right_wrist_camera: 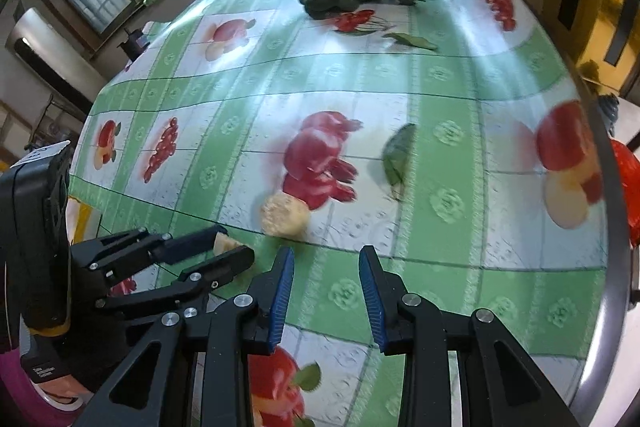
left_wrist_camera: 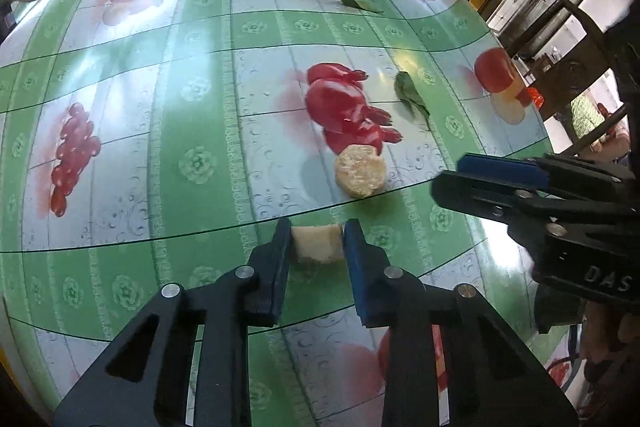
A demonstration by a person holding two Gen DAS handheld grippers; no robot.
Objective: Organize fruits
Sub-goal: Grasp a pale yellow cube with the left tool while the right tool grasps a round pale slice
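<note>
Left claw (left_wrist_camera: 316, 239): clenched on pale fruit chunk (left_wrist_camera: 317, 242), sides pinched.
Right claw (right_wrist_camera: 326, 267): released, empty.
Handling: light, soft, probably crumbly; grip gently.

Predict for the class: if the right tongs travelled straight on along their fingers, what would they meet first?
Probably bare tablecloth: nothing lies between the right tongs. The pale round piece sits beyond and slightly left, so it would likely be missed, though depth is uncertain.

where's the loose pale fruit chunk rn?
Left wrist view: loose pale chunk lies on the tablecloth, center-right, just beyond the piece in the left gripper, at the printed red fruit's edge.
</note>
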